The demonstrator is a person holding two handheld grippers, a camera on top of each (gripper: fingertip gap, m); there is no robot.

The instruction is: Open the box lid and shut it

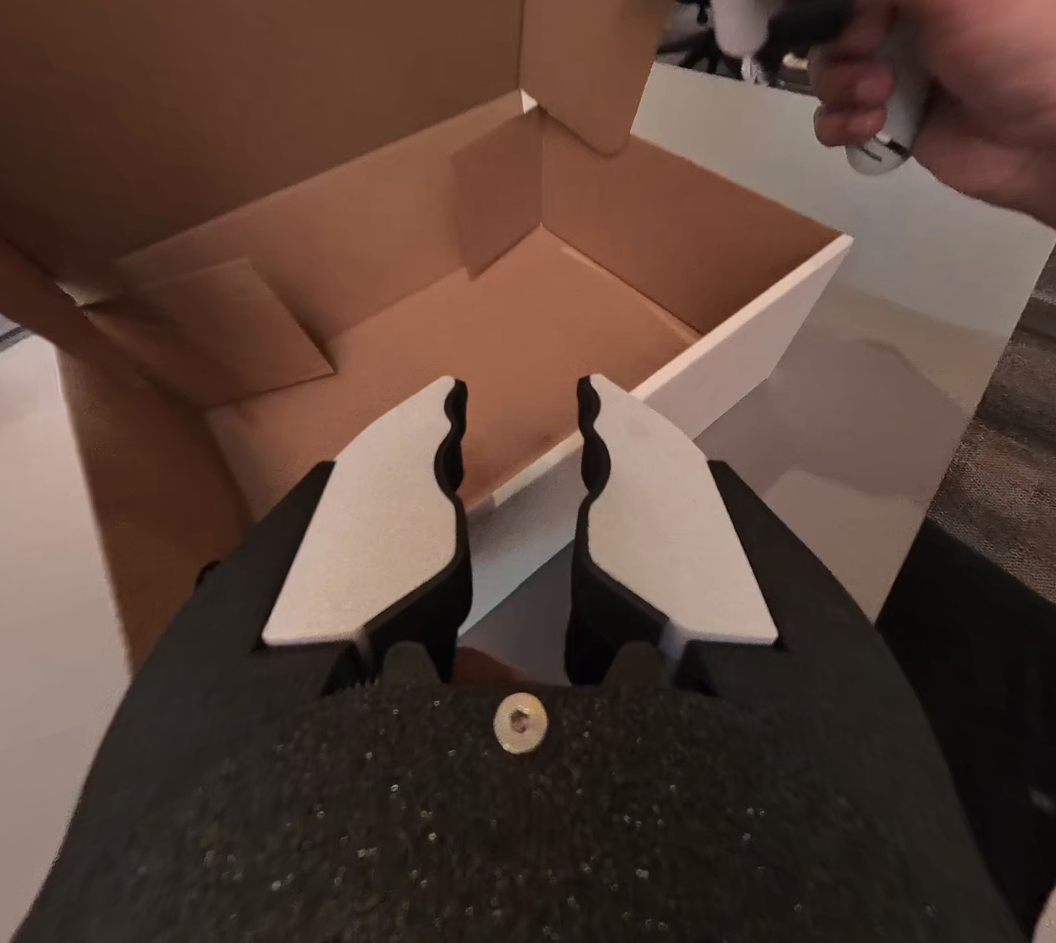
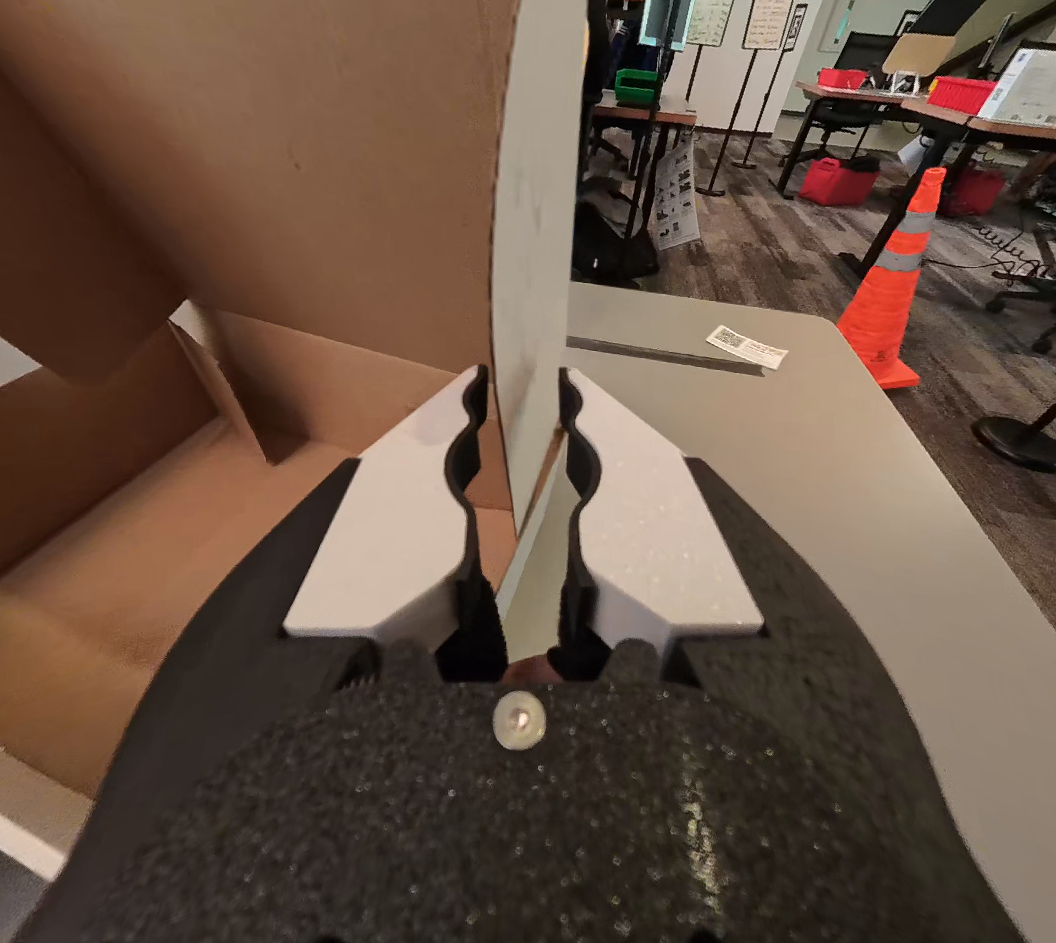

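Left wrist view is showing the left gripper [image 1: 521,389] hovering with jaws parted and empty above the box [image 1: 743,338]'s near rim. Beyond, the right gripper [image 2: 523,372] is straddling the raised lid [image 2: 531,207]'s side flap, jaws ajar, grip uncertain.

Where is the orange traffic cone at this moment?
In the right wrist view, the orange traffic cone stands on the carpet at the right, just beyond the far corner of the grey table.
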